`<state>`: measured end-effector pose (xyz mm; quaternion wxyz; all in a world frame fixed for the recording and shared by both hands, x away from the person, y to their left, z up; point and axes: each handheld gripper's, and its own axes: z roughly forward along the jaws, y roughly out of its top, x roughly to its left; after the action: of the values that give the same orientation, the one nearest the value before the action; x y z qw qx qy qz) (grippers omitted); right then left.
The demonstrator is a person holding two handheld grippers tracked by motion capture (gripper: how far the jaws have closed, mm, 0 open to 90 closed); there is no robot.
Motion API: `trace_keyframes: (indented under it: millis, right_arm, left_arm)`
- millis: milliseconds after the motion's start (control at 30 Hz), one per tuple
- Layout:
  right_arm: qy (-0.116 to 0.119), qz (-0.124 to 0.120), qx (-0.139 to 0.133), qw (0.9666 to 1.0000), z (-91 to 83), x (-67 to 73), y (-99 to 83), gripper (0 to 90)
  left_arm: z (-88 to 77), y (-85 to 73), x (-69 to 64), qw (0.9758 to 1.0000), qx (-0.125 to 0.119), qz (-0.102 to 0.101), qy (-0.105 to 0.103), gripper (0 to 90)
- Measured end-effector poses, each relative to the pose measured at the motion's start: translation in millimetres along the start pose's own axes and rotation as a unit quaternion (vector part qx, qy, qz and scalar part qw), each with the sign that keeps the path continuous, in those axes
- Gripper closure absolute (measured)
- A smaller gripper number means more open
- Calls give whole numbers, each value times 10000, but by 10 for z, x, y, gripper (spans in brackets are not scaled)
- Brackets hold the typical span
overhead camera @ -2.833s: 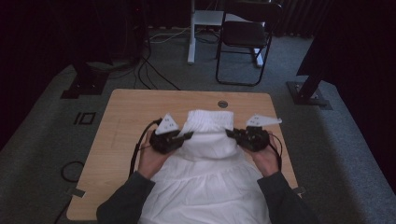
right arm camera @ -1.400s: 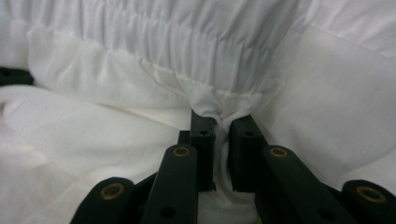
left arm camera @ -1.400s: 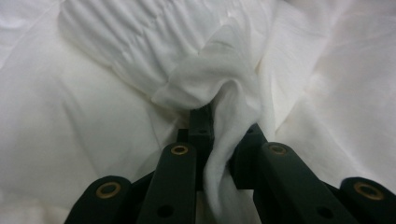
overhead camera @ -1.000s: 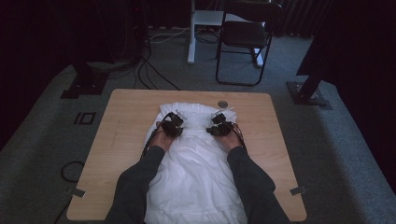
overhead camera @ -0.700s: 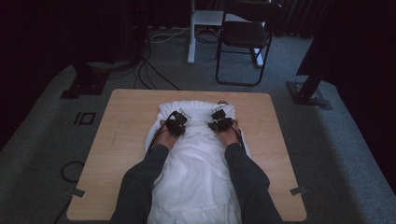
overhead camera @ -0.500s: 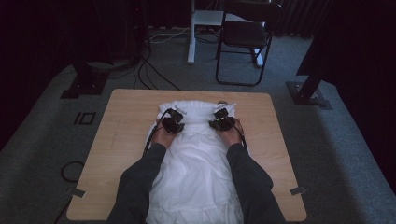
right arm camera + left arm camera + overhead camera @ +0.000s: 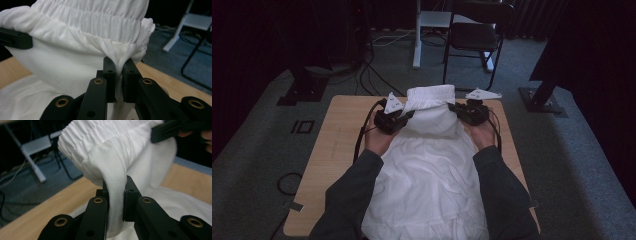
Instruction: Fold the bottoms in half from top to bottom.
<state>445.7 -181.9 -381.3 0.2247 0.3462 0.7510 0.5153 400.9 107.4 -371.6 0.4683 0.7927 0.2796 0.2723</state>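
- One white garment [image 7: 427, 170] of thin, soft cotton-like cloth lies creased along the pale wooden table [image 7: 332, 150]; its far end is lifted off the top.
- That lifted end is a gathered elastic waistband [image 7: 100, 20], puckered into fine ridges, held up between the two grippers.
- The left gripper [image 7: 115, 195] has its black jaws pinched on a fold of the cloth just below the waistband.
- The right gripper [image 7: 116, 75] is clamped the same way on the other side, with bunched fabric squeezed between its pads.
- Both are matte black plastic with brass-coloured rivets; each carries a grey three-cornered plate.
- Two dark sleeves reach in over the garment.
- One black metal-framed chair [image 7: 477, 40] stands beyond the table on grey carpet.
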Motion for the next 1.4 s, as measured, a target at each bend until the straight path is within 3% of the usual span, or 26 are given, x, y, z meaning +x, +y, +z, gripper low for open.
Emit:
trace_keyframes:
  millis: [67, 200, 233, 300, 400, 500, 600, 733, 867, 900, 967, 1000, 1067, 1167, 1267, 1367, 1400]
  right_arm:
    - [119, -65, -29, 9999, -124, 41, -1, 832]
    - [267, -226, 109, 9993, -244, 130, -124, 832]
    - [400, -162, 191, 9989, -336, 206, -308, 832]
    - [495, -158, 311, 9982, -379, 267, -473, 832]
    - [584, -171, 512, 9968, -390, 343, -719, 832]
    - [690, 19, 768, 9947, -336, 443, -1040, 832]
    - [760, 149, 1019, 9918, -262, 538, -1340, 831]
    - [656, 163, 1324, 9889, -168, 617, -1613, 832]
    - [578, 170, 1598, 9853, -73, 679, -1794, 832]
    - [578, 184, 1677, 9840, -48, 691, -1833, 832]
    - [516, 137, 1767, 9828, -10, 721, -1886, 830]
    - [511, 129, 1784, 9826, -10, 724, -1874, 818]
    - [519, 183, 1856, 9811, -18, 711, -1841, 713]
    - [569, 302, 1759, 9823, -98, 692, -1772, 517]
    - [628, 350, 1411, 9874, -262, 654, -1656, 433]
    - [625, 498, 975, 9920, -416, 555, -1506, 437]
    - [590, 574, 860, 9929, -442, 511, -1459, 544]
  left_arm:
    - [-102, -8, -81, 9999, -8, 121, -62, 839]
    - [-186, -143, -196, 9996, 12, 124, -243, 838]
    - [-205, -277, -279, 9993, 73, 88, -349, 838]
    - [-212, -442, -369, 9986, 163, 40, -494, 839]
    - [-203, -699, -491, 9972, 375, -13, -654, 839]
    - [-182, -981, -572, 9952, 528, -248, -781, 839]
    - [-120, -1251, -610, 9913, 704, -610, -926, 838]
    - [18, -1550, -726, 9871, 1112, -655, -944, 834]
    - [166, -1786, -761, 9798, 1511, -920, -936, 829]
    - [186, -1827, -768, 9796, 1497, -932, -960, 822]
    - [181, -1817, -743, 9771, 1508, -1127, -996, 801]
    - [177, -1804, -740, 9768, 1524, -1141, -985, 749]
    - [144, -1752, -736, 9764, 1530, -1190, -957, 637]
    - [13, -1622, -686, 9794, 1288, -1240, -939, 550]
    - [-133, -1445, -549, 9830, 930, -1343, -833, 496]
    - [-171, -1312, -390, 9854, 755, -1396, -614, 505]
    - [-162, -1272, -333, 9852, 759, -1444, -534, 563]
